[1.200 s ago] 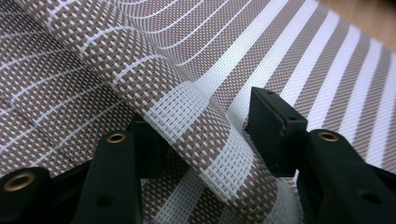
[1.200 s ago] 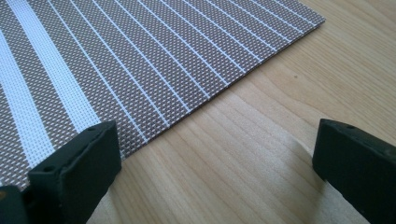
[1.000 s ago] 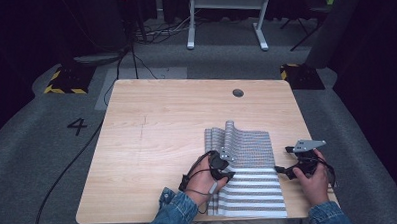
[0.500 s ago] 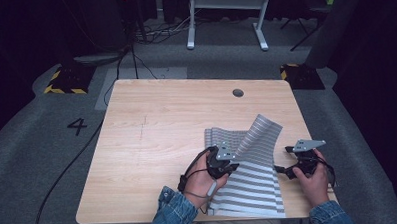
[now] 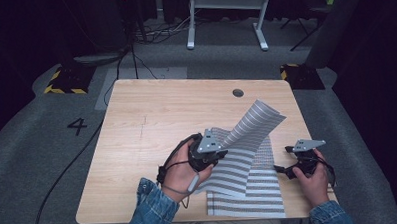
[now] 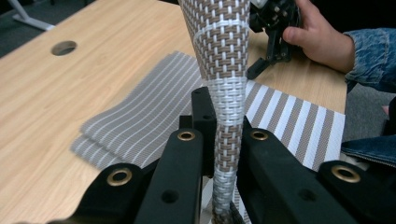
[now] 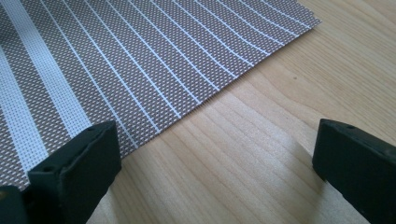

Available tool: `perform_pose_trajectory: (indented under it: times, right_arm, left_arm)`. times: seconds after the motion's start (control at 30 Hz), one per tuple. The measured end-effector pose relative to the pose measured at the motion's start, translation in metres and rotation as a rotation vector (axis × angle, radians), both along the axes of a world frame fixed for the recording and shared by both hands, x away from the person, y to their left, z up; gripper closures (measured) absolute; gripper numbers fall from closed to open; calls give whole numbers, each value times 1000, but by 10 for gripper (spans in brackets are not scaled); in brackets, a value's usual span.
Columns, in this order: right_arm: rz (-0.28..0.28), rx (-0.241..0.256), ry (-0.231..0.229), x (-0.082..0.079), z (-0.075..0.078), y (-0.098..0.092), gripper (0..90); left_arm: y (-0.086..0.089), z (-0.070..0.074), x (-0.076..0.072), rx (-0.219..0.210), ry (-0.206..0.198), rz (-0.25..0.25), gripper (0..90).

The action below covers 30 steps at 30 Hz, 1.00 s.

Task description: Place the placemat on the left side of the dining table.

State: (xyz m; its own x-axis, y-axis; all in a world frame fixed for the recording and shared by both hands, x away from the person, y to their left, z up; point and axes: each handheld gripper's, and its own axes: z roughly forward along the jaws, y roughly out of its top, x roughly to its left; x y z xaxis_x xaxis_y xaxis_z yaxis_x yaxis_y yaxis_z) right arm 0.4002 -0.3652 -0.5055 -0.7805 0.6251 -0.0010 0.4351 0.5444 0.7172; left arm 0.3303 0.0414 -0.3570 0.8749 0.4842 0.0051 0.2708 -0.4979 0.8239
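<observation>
On the near right part of a wooden table (image 5: 152,123), a person seated at the 6 o'clock edge works a striped woven placemat (image 5: 248,175) with a gripper in each hand. The left gripper (image 5: 215,154), held in the left hand (image 5: 181,172), has its jaws pressed together on a pinched edge of the mat; in the left gripper view the weave (image 6: 224,116) runs up between the two black jaws and fans out above them. From that pinch a flap of the mat (image 5: 254,122) rises off the table and leans toward 1 o'clock, its underside of finer stripes showing. The rest of the mat lies flat, reaching the table's 6 o'clock edge, with a folded layer (image 6: 135,126) spread beneath the raised flap. The right gripper (image 5: 288,161), held in the right hand (image 5: 311,178), sits low over the table just beside the mat's 3 o'clock edge. Its jaws are spread wide and hold nothing; in the right gripper view bare wood (image 7: 261,140) lies between them and the mat's corner (image 7: 154,65) sits ahead toward 11 o'clock. Denim sleeves (image 5: 150,211) enter from 6 o'clock. A round cable hole (image 5: 238,92) marks the tabletop near 12 o'clock.
</observation>
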Motion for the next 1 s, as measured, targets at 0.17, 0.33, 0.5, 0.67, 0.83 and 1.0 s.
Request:
perform_pose_trajectory:
  times: [0.17,0.33,0.5,0.67,0.83,1.0]
  right_arm:
    - [2,0,-5,0,0,0,12]
    - [2,-1,-7,1,0,0,12]
    - [2,-1,-6,1,0,0,12]
    - [2,-1,-6,1,0,0,12]
    - [2,2,-1,0,0,0,12]
    - [1,1,-3,0,0,0,12]
  left_arm:
    - [20,10,-3,-16,-7,25,888]
    - [52,19,-6,-4,-10,57,888]
    - [78,21,-6,-3,7,99,888]
    - [96,21,-5,0,18,124,887]
    - [112,1,5,33,115,149,887]
    - [132,-24,25,79,148,194,887]
